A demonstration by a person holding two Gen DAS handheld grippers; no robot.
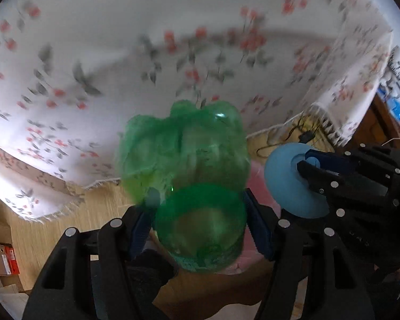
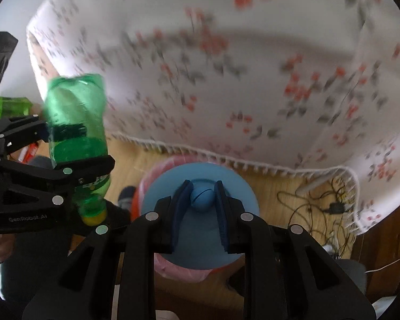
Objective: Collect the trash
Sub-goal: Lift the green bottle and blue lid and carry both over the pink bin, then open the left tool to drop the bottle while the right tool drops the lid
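the left gripper [image 1: 200,224] is clamped on a crushed green bottle [image 1: 189,165] left of the pink bin [image 2: 173,266], while the right gripper [image 2: 201,200] is closed on the blue lid [image 2: 200,229] knob over the bin, near the floral tablecloth [image 2: 226,80].

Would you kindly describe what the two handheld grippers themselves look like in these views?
Both the left gripper and the right gripper are matte black, with angular cut-out frames dotted with round silver discs. Their fingers carry dark blue ribbed pads. White lettering, apparently "GenRobot.AI", runs along the left gripper's side. No cables or sleeves are clearly visible.
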